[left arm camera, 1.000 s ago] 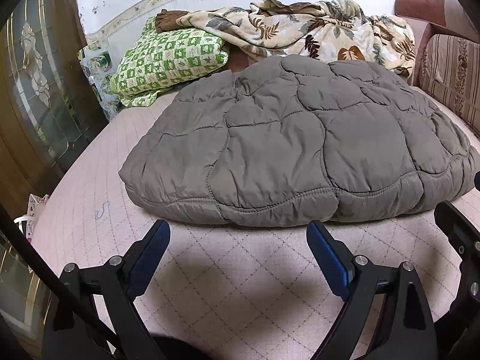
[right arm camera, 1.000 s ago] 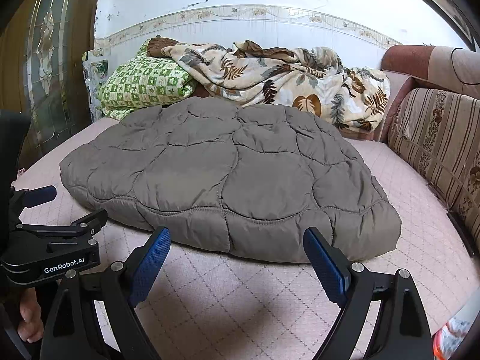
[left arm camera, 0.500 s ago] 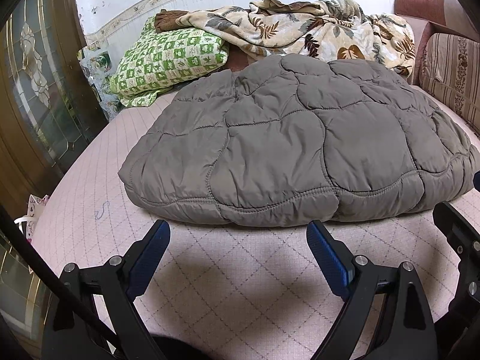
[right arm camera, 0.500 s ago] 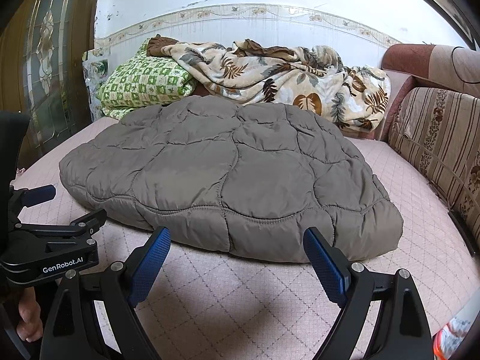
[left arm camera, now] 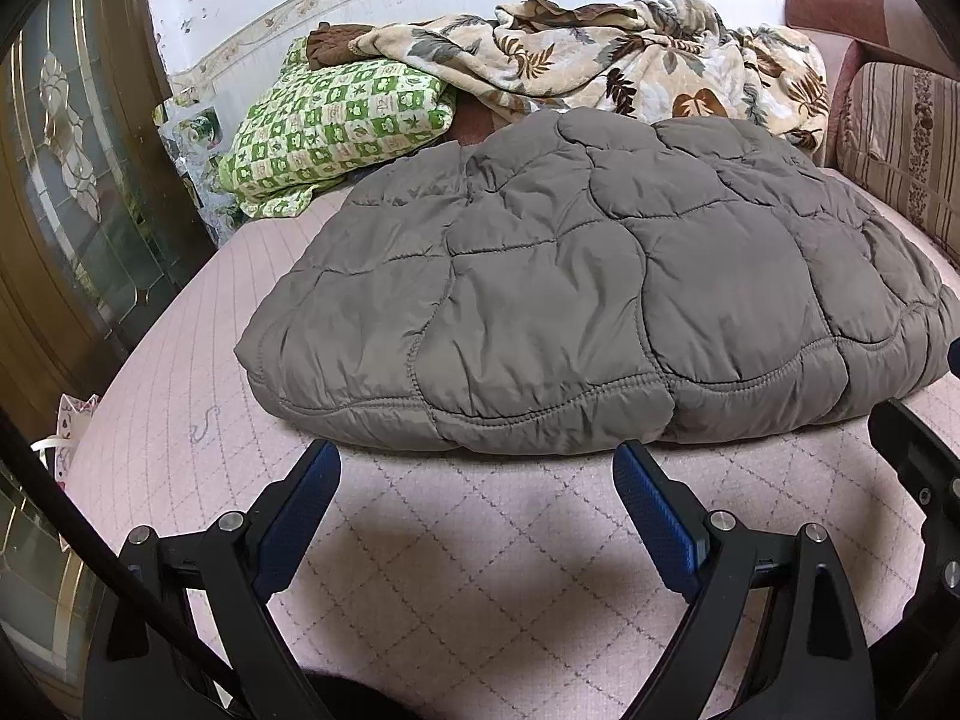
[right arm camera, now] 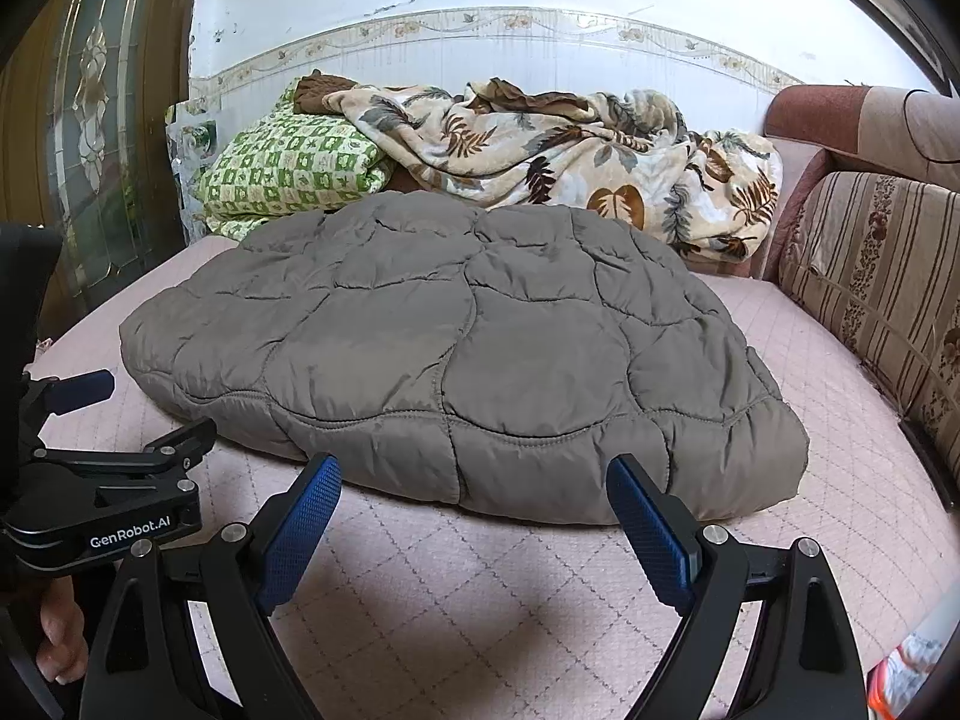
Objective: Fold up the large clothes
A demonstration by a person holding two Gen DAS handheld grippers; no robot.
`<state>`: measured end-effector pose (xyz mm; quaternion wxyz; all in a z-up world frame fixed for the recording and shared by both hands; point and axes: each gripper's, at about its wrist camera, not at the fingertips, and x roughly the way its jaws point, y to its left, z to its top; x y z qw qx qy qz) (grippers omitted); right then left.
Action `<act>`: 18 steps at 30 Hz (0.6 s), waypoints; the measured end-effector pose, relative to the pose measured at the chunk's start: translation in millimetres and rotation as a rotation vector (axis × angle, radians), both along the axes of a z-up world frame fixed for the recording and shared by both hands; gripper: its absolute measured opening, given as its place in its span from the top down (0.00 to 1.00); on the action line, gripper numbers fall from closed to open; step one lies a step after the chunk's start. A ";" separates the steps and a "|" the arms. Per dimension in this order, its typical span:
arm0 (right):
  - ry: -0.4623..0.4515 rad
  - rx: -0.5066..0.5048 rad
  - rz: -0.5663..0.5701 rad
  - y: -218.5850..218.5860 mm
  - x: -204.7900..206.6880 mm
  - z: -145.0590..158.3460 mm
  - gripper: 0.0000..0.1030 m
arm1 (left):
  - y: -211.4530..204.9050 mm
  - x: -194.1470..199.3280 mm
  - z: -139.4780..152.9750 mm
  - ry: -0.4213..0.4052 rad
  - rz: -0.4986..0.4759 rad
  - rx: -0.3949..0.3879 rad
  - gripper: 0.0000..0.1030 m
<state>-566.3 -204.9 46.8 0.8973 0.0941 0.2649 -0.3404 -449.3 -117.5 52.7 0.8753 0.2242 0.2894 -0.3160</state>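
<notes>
A grey quilted padded coat [left arm camera: 588, 288] lies folded into a thick flat bundle on the pink quilted bed [left arm camera: 480, 570]. It also shows in the right wrist view [right arm camera: 468, 354]. My left gripper [left arm camera: 477, 462] is open and empty, just short of the coat's near hem. My right gripper [right arm camera: 474, 474] is open and empty, just short of the near hem further right. The left gripper also shows at the left edge of the right wrist view [right arm camera: 126, 414].
A green patterned pillow [right arm camera: 288, 171] and a crumpled leaf-print blanket [right arm camera: 552, 156] lie at the back by the wall. A striped sofa cushion [right arm camera: 876, 300] borders the right side. A wooden glass-panelled door [left arm camera: 66, 192] stands on the left.
Both grippers have edged very slightly closer to the coat's near hem. The coat has not moved and both grippers stay open.
</notes>
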 end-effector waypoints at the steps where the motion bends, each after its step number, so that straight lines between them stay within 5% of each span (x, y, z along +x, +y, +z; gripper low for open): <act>1: -0.001 0.000 -0.001 -0.2 -0.3 -0.1 0.10 | -0.2 -0.4 0.6 -0.001 -0.001 0.000 0.11; 10: 0.000 -0.002 -0.007 -0.2 -1.0 0.0 0.10 | 1.6 1.2 2.0 0.014 0.000 -0.006 0.11; 18: -0.008 0.007 0.001 -1.6 -2.9 -0.4 0.10 | 11.7 3.5 6.4 0.069 -0.054 -0.090 0.11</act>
